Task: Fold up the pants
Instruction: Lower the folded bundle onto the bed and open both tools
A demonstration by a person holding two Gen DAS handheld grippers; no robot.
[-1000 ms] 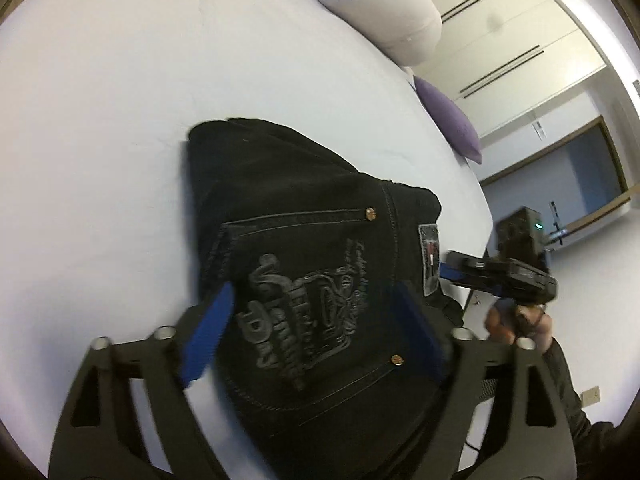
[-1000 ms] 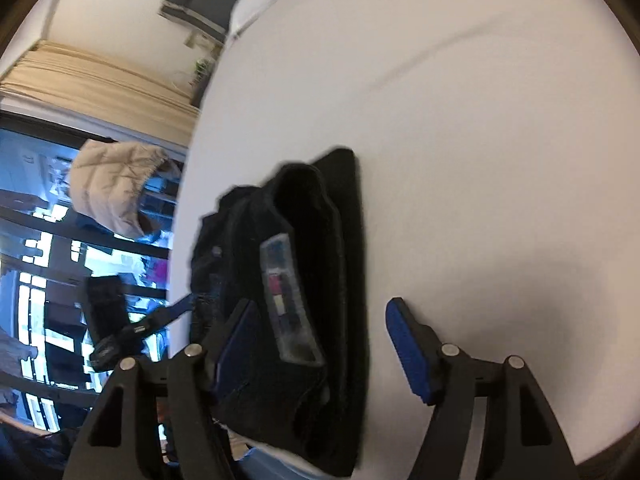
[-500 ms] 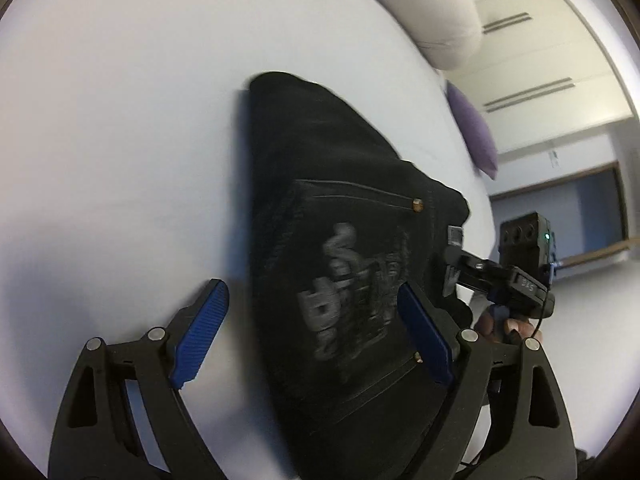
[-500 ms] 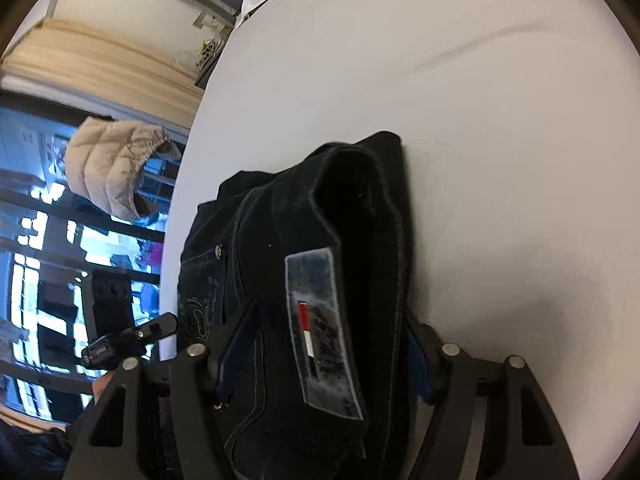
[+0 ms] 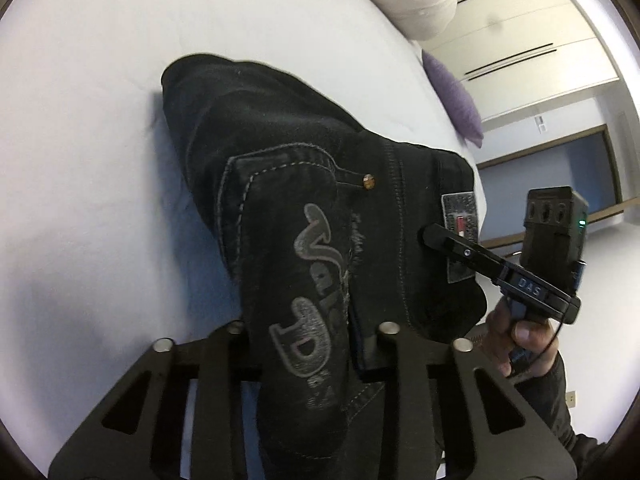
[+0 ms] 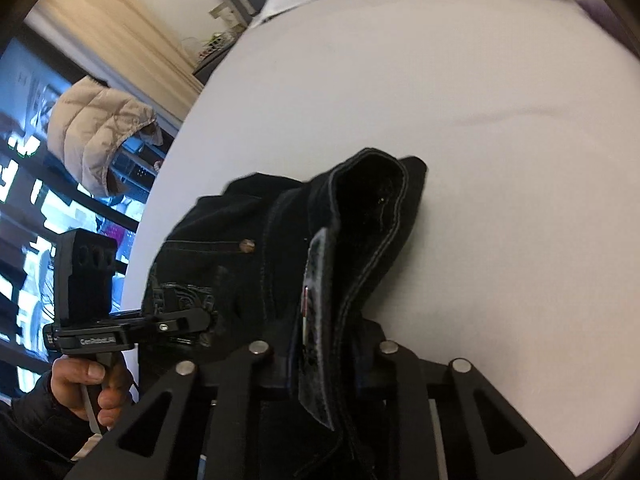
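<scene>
While the black jeans (image 5: 304, 208) lie mid-frame on the white bed (image 5: 80, 120), both closing grippers, left gripper (image 5: 308, 332) and right gripper (image 6: 324, 348), pinch them.

Matte black left claw (image 5: 308, 344), silver pivot screws, white-lettered handle, dark sleeve (image 6: 36, 428)

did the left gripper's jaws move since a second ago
Yes. The left gripper has closed from wide open onto the black jeans, pinching the embroidered pocket; its jaws are closing.

A white bed (image 5: 88, 80) is filling the room, a purple cushion (image 5: 456, 96) lying beside cream wardrobe doors (image 5: 516, 36); beige curtains (image 6: 116, 36) are hanging by a window where a puffy jacket (image 6: 96, 128) is drying
</scene>
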